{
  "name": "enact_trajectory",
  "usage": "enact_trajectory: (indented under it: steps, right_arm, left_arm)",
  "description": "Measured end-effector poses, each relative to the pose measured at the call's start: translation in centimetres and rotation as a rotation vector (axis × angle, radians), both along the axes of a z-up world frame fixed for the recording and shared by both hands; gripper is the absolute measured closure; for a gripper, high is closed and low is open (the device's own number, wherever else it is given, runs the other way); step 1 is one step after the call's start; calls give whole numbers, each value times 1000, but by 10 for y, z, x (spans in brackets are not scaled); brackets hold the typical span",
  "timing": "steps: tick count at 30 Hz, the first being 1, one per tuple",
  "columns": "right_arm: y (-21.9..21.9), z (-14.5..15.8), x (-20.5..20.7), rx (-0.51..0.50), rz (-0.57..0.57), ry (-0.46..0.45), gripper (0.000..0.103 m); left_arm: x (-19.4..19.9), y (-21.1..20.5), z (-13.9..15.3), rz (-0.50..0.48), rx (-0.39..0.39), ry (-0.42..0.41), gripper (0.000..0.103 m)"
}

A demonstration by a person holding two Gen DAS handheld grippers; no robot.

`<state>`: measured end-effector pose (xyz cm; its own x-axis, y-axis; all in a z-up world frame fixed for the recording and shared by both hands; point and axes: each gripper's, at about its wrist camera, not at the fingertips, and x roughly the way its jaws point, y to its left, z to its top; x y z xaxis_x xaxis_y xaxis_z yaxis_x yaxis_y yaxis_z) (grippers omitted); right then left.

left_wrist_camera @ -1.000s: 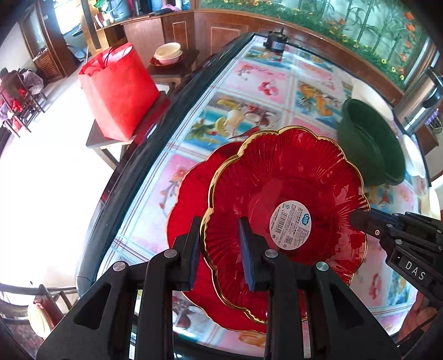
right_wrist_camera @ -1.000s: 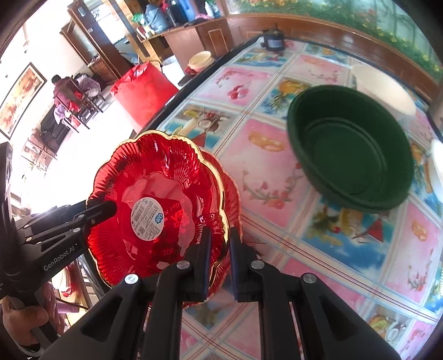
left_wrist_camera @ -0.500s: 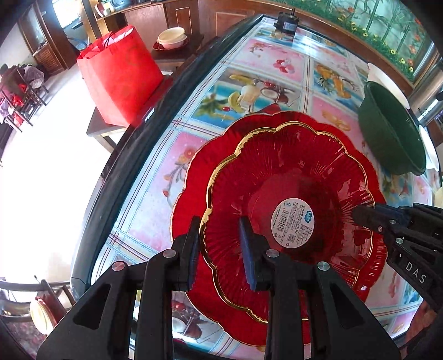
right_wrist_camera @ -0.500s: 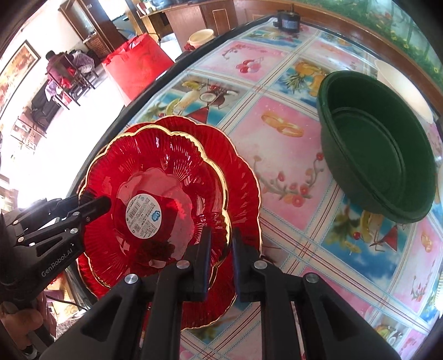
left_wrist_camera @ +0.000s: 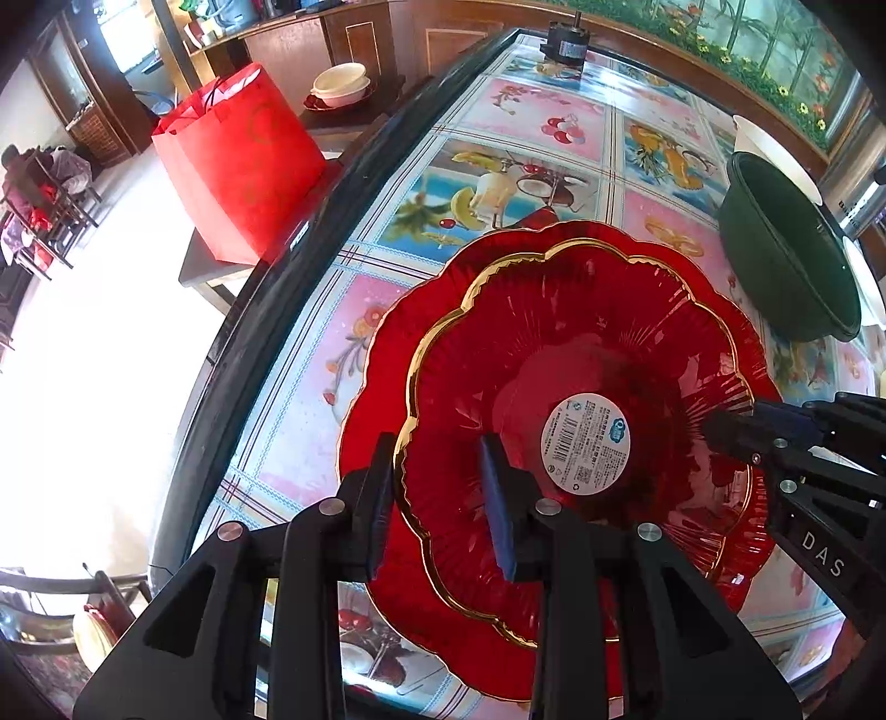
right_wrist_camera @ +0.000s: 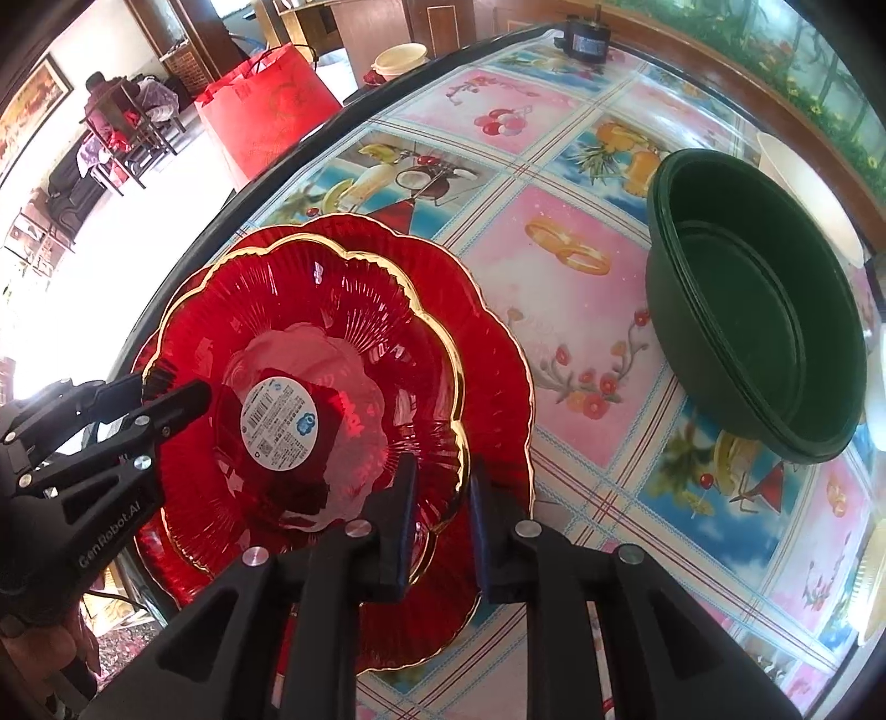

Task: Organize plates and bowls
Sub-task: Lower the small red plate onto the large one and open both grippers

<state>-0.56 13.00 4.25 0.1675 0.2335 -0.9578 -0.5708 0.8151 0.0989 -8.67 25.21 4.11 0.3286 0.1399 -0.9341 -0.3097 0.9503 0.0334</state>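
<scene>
A smaller red glass plate [left_wrist_camera: 554,343] with a gold scalloped rim and a white barcode sticker lies nested on a larger red plate [left_wrist_camera: 382,354] on the table. My left gripper [left_wrist_camera: 440,487] straddles the smaller plate's near rim, pads against it. In the right wrist view the same plate [right_wrist_camera: 310,299] rests on the larger one [right_wrist_camera: 498,360]. My right gripper [right_wrist_camera: 440,509] stands over the opposite rim. Its jaws are opening, with the gold edge loose between them. The left gripper [right_wrist_camera: 166,390] shows at the plate's left side.
Stacked dark green bowls [right_wrist_camera: 753,310] sit to the right, a white bowl [right_wrist_camera: 803,188] behind them. The table's dark edge [left_wrist_camera: 266,310] runs close along the plates' left. A red bag [left_wrist_camera: 238,160] stands on a side table beyond it. A small black motor [left_wrist_camera: 565,47] sits at the far end.
Both grippers lowered the smaller plate from the air onto the larger plate. The right gripper's fingers have spread apart from the rim.
</scene>
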Motion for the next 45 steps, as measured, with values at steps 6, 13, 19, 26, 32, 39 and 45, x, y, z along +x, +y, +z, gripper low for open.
enact_trajectory:
  steps: [6, 13, 19, 26, 32, 39, 45]
  right_arm:
    - [1, 0, -2, -20, 7, -9, 85]
    - [0, 1, -2, -24, 1, -17, 85]
    - [-2, 0, -2, -16, -11, -20, 85]
    - [-4, 7, -2, 2, -23, -43, 85]
    - [-3, 14, -7, 40, -12, -52, 83]
    - [1, 13, -7, 52, -7, -43, 79]
    - [-5, 15, -7, 88, -17, -39, 79]
  left_arm:
    - [1, -2, 0, -10, 15, -1, 74]
    - [2, -5, 1, -23, 51, -13, 74]
    - [4, -5, 0, -23, 47, -11, 74]
    - [4, -4, 5, -12, 50, -26, 74]
    - [3, -8, 10, -22, 54, -50, 74]
    - [6, -10, 7, -21, 37, -36, 74]
    - [7, -14, 10, -16, 37, -45, 74]
